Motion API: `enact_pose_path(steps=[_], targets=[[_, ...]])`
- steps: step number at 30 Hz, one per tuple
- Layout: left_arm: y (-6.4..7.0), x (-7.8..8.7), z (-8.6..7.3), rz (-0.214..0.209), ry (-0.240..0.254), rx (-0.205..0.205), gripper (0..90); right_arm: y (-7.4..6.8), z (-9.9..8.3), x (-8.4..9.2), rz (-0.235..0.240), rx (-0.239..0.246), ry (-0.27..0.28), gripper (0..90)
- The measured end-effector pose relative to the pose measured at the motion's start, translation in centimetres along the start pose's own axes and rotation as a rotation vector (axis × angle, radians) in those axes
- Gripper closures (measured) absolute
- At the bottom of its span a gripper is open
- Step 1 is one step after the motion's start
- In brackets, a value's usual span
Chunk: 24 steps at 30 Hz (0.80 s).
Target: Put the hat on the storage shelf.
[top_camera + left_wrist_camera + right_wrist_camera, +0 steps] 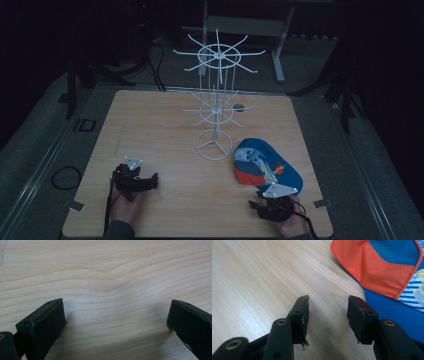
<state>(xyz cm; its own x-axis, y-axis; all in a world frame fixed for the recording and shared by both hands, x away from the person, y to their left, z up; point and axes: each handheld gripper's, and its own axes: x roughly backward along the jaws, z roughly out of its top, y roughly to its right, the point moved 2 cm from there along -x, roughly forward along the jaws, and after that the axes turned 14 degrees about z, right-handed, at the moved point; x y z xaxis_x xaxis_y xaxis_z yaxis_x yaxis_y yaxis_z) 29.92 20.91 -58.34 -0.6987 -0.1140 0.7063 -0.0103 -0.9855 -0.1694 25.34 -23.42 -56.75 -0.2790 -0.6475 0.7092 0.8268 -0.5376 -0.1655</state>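
A blue cap (265, 167) with an orange panel and a striped patch lies on the wooden table (160, 125), front right. In the right gripper view the cap (387, 267) spreads over the upper right. My right gripper (328, 305) is open just left of the cap's edge, nothing between its jaws. In the high view the right gripper (264, 201) sits at the cap's near edge, held by a hand. My left gripper (149, 181) rests front left on the table. Its jaws (116, 315) stand wide open over bare wood.
A white wire display rack (216, 100) with two tiers of radiating hooks stands mid-table, its ring base (214, 145) just left of the cap. A small dark spot (239, 106) lies behind it. Dark floor, cables and stand legs surround the table.
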Motion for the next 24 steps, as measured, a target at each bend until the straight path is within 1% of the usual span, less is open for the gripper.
enact_pose_path(steps=[2, 5, 6, 9, 11, 12, 13, 14, 16, 17, 18, 19, 20, 21, 22, 23, 24], targets=[[0.0, 0.0, 0.0, 0.0, 0.0, 0.001, 2.3, 0.1, 0.2, -0.1, -0.02, -0.024, -0.005, 51.7], [0.0, 0.0, 0.0, 0.0, 0.0, 0.0, 2.3, 0.2, 0.3, 0.0, -0.028, -0.031, -0.013, 50.9], [0.0, 0.0, 0.0, 0.0, 0.0, 0.0, 2.3, 0.1, 0.4, 0.0, -0.034, -0.043, -0.023, 50.4], [0.0, 0.0, 0.0, 0.0, 0.0, 0.0, 2.3, 0.1, 0.4, 0.0, -0.039, -0.048, -0.027, 50.4], [0.0, 0.0, 0.0, 0.001, 0.0, 0.001, 2.3, 0.2, 0.4, 0.0, -0.036, -0.057, -0.025, 51.1], [0.0, 0.0, 0.0, 0.0, -0.002, 0.001, 2.3, 0.3, 0.5, 0.1, -0.027, -0.078, -0.022, 53.5], [0.0, 0.0, 0.0, 0.0, -0.002, 0.001, 2.3, 0.3, 0.5, 0.1, -0.027, -0.078, -0.022, 53.5], [0.0, 0.0, 0.0, 0.0, -0.002, 0.001, 2.3, 0.4, 0.5, 0.2, -0.024, -0.087, -0.025, 56.8], [0.0, 0.0, 0.0, 0.0, -0.002, 0.001, 2.3, 0.3, 0.6, 0.5, -0.006, -0.084, -0.021, 56.8], [0.0, 0.0, 0.0, 0.0, -0.002, 0.001, 2.3, 0.3, 0.6, 0.5, -0.006, -0.084, -0.021, 56.5], [0.0, 0.0, 0.0, 0.0, -0.001, 0.002, 2.3, 0.1, 0.6, 0.9, 0.01, -0.07, -0.016, 53.1], [0.0, 0.0, 0.0, 0.0, -0.001, 0.002, 2.3, 0.1, 0.6, 0.9, 0.01, -0.07, -0.016, 53.1], [0.0, 0.0, 0.0, 0.0, -0.002, 0.001, 2.3, 0.2, 0.6, 1.3, 0.017, -0.069, -0.026, 50.3], [0.0, 0.0, 0.0, 0.0, -0.002, 0.001, 2.3, 0.2, 0.6, 1.3, 0.017, -0.069, -0.026, 50.3], [0.0, 0.0, 0.0, 0.0, -0.002, 0.001, 2.3, 0.3, 0.5, 1.9, 0.022, -0.07, -0.038, 47.6], [0.0, 0.0, 0.0, 0.0, -0.002, 0.001, 2.3, 0.3, 0.5, 1.9, 0.022, -0.07, -0.038, 47.6], [0.0, 0.0, 0.0, 0.0, -0.002, 0.001, 2.3, 0.6, 0.5, 2.5, 0.036, -0.08, -0.044, 46.0]])
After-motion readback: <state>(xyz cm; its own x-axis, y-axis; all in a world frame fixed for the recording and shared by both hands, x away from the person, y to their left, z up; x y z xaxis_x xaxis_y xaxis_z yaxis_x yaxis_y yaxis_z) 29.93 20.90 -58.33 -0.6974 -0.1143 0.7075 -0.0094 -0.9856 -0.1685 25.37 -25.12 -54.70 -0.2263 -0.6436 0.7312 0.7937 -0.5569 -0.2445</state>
